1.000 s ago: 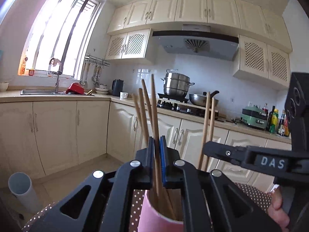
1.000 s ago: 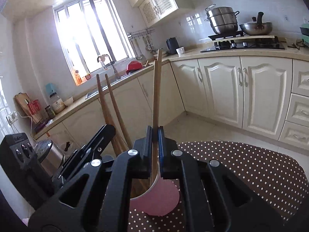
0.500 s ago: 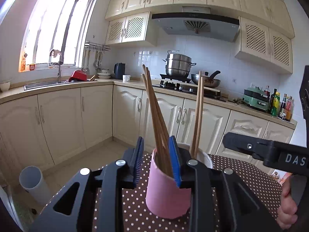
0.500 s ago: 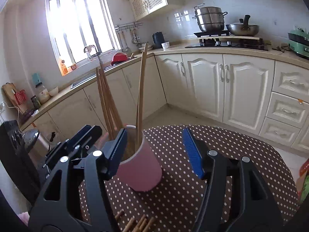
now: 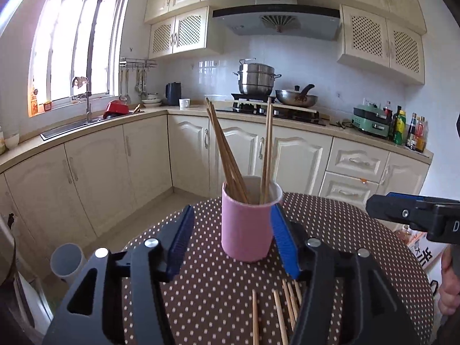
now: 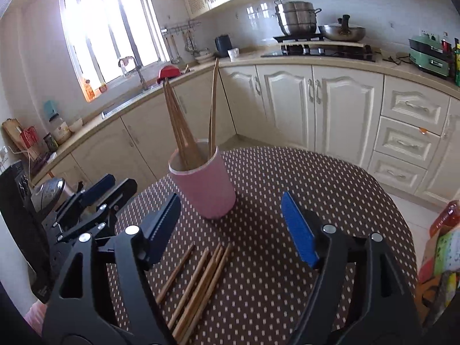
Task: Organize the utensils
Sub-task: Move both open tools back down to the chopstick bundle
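On polka-dot table (image 6: 302, 172) — pink cup (image 6: 207, 187) holds chopsticks (image 6: 181, 126) upright.

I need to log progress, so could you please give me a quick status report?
Left gripper and right gripper open, empty, jaws just opened. Pink cup upright, holding chopsticks. Loose chopsticks on table.

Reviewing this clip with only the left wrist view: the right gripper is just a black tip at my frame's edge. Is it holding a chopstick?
Observer: No. The right gripper is open, jaws just opened, nothing between them.
Operator: How do the loose chopsticks lie? My gripper hides some.
Observer: The loose chopsticks lie side by side on the tablecloth, nearer than the pink cup.
Operator: Does my left gripper touch the cup?
Observer: No. The left gripper, jaws also just opened and empty, sits apart from it.
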Motion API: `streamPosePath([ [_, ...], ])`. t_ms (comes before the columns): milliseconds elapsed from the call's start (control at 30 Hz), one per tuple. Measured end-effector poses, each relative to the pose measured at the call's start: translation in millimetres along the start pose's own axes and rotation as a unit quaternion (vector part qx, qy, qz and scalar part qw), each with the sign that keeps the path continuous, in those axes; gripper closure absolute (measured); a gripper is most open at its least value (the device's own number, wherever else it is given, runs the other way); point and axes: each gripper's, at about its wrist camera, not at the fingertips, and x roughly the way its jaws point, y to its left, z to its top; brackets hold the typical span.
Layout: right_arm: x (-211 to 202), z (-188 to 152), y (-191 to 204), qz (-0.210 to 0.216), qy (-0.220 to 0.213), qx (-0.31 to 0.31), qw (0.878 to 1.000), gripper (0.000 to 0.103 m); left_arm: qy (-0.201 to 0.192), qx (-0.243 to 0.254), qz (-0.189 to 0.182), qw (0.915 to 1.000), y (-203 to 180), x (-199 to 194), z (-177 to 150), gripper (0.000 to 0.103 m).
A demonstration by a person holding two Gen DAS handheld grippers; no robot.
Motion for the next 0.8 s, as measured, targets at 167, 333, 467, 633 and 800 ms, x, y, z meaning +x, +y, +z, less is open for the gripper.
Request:
streamPosePath([
  [167,-9.3,-17.8,7.3,-0.011,0.047,-0.008,0.999,0.027,0.029,0.012,0.002,0.9995,-1.2,-19.7,-11.1,0.045],
  [333,3.0,-39.2,12.2,-0.017,0.122,-0.006,0.992,0.027,0.078,0.037,0.008,0.9962,-2.8,-27.5,-30.2,0.045],
  [467,16.6,-57.0,13.1,-0.022,0.166,-0.007,0.986,0.027,0.126,0.049,-0.001,0.9908,-4.7,-27.4,-48.5,0.045],
  [633,36.4,-85.1,14.1,-0.026,0.205,-0.015,0.978,0.027,0.164,0.07,-0.008,0.9839,-4.8,-26.0,-69.7,0.045],
  [800,51.0,-102.4,14.6,-0.034,0.231,-0.014,0.972,0.027,0.197,0.088,0.006,0.9764,-3.8,-20.0,-88.1,0.045],
])
